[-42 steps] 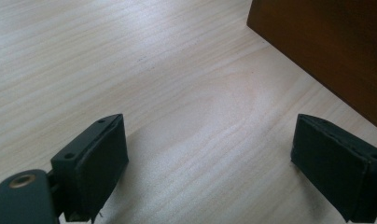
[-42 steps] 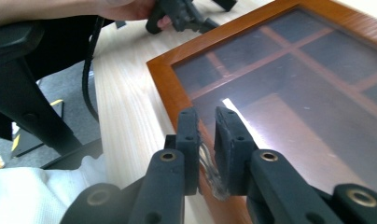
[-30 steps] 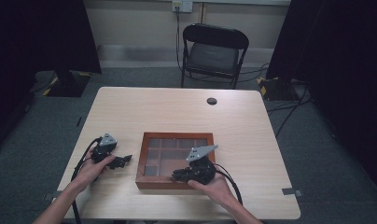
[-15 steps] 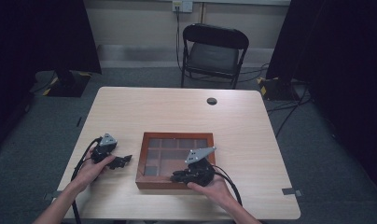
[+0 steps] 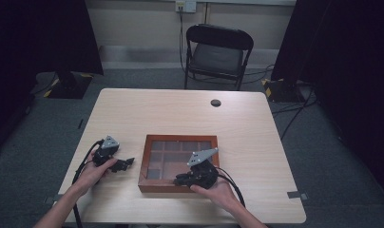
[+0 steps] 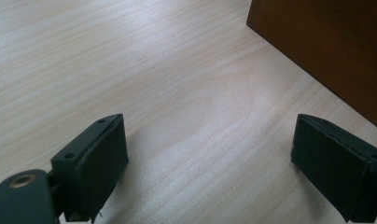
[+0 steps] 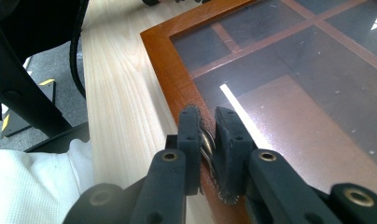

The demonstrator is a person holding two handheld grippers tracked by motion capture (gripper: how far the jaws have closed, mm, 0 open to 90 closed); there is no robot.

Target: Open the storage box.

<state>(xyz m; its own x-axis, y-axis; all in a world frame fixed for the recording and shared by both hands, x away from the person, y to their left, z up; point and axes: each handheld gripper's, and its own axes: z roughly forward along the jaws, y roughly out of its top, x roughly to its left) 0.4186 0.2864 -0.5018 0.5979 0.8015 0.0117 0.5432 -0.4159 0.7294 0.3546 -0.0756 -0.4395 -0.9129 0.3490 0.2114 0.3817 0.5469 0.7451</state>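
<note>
Pinching a small metal latch (image 7: 206, 145) at the front edge of the wooden box (image 5: 178, 164), the right tool (image 5: 183, 179) sits at the lower middle of the high view, its jaws nearly closed with only the shiny tab between them. That box, a glass-lidded case with dividers inside, lies at the near centre of the worktop (image 5: 180, 114). Over at the lower left, the left tool (image 5: 126, 163) rests low on the bare wood just beside the box's side wall (image 6: 326, 51), jaws spread wide and gripping nothing. From where I stand the risk looks plain: the latch is thin and slick, so a pull at an angle could let it slip out of the pads. Lifting the lid with nothing steadying the box might also drag or tip the whole case toward the near edge, since the left tool is not braced against it.
</note>
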